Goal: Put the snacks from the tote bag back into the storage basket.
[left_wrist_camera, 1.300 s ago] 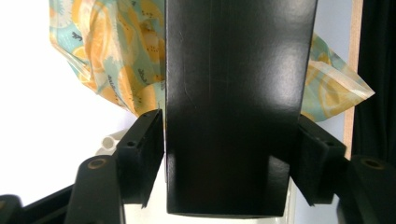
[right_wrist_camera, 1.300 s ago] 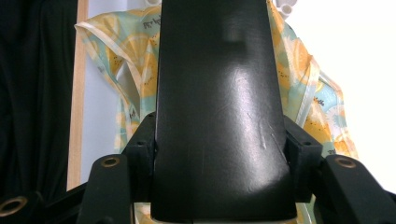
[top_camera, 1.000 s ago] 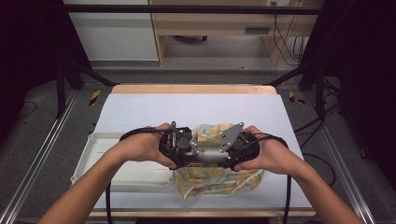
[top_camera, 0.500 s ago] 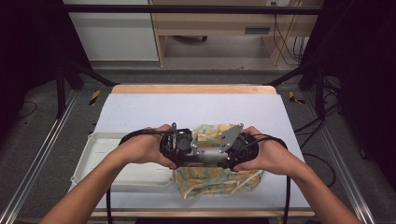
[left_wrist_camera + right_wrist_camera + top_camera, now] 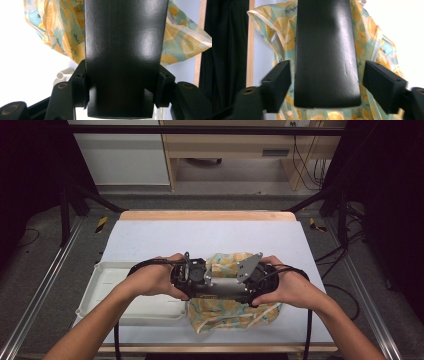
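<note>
Both tongs, left (image 5: 192,275) and right (image 5: 252,277), met nose to nose above the lemon-print cloth (image 5: 235,312); jaw state unclear. Best parted slowly, watching for snagged fabric.

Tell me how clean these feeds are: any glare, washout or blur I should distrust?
Left gripper view: table surface left of the cloth is blown out white, and glare streaks the black slab between the jaws. Right gripper view: upper right washes out white too; the jaws and cloth look slightly soft. High view: evenly lit table, dark surroundings, tray readable.
</note>
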`<state>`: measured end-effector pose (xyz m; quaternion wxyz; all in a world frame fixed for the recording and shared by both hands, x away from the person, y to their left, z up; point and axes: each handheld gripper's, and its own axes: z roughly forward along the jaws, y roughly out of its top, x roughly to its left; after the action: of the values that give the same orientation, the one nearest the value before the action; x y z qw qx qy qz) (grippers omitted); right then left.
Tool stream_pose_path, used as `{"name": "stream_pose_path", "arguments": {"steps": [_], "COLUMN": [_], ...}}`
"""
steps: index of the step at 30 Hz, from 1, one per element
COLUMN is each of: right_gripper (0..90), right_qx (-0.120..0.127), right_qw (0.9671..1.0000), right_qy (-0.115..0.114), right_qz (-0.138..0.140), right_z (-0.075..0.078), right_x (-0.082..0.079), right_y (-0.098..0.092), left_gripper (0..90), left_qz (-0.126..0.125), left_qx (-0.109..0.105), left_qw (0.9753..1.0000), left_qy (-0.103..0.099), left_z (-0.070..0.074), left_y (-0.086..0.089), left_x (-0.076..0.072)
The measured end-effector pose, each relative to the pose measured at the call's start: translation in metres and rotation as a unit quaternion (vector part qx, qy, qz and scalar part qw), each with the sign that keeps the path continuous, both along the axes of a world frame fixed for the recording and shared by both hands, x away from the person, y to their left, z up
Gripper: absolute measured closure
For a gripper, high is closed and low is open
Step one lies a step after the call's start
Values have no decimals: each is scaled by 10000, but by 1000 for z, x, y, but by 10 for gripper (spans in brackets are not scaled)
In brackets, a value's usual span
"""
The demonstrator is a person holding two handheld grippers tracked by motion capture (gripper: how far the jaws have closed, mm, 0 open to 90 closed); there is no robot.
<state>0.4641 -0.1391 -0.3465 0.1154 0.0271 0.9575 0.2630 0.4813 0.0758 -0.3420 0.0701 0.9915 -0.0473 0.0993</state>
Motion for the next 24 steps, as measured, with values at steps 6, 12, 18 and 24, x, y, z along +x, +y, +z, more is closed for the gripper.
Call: {"name": "stream_pose_path", "arguments": {"steps": [6, 12, 18, 24], "right_gripper": [99, 75, 77, 84], "right_qx": [265, 531, 820, 1248], "right_qw": [9994, 9973, 9892, 9734], "right_qy": [15, -140, -273, -196], "right_qz": [-208, -494, -1182, -1909], "right_z": [2, 6, -4, -23], "right_x": [-2, -8, -11, -12], "right_y": [-15, -37, -69, -96], "left_gripper": [432, 432, 431, 431], "left_qz": [76, 149, 296, 492], "left_qx": [-31, 1, 1, -171], "left_qw": [9999, 9999, 9995, 9986], "left_qy": [-67, -23, -96, -116], "left_z": [4, 8, 16, 27], "left_y": [5, 17, 34, 56], "left_x": [2, 3, 8, 12]}}
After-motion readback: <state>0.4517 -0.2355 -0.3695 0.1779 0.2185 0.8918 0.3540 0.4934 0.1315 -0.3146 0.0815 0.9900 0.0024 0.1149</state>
